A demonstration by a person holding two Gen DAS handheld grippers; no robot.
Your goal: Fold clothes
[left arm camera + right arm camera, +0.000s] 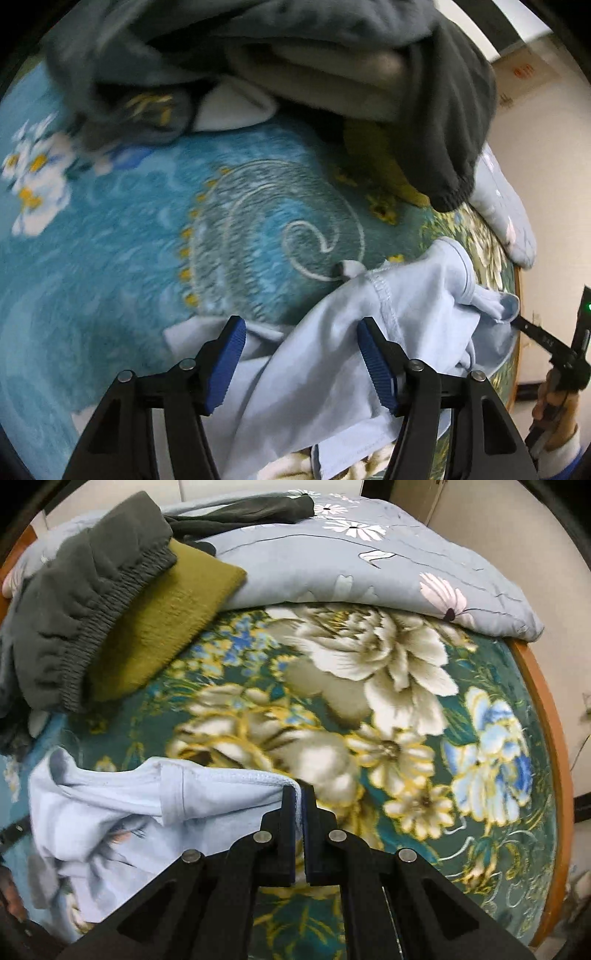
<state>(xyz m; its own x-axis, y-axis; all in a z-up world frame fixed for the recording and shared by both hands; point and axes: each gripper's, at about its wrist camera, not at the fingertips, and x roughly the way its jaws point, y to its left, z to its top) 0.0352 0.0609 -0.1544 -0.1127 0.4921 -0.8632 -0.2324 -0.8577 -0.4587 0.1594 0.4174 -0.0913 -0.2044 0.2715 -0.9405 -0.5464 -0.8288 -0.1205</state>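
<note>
A crumpled light blue garment (332,354) lies on a teal floral blanket (110,258). My left gripper (301,350) is open, its blue pads either side of the cloth, which runs between and under them. In the right wrist view the same light blue garment (122,812) stretches left from my right gripper (298,794), which is shut on its hemmed edge. The right gripper (517,323) also shows at the far right of the left wrist view, pinching the garment's corner, with a hand (554,413) on its handle.
A pile of dark grey clothes (295,55) and an olive green folded piece (162,616) sit at the back of the bed. A grey flowered quilt (369,561) lies beyond. The bed's wooden edge (546,716) runs along the right, with a wall behind.
</note>
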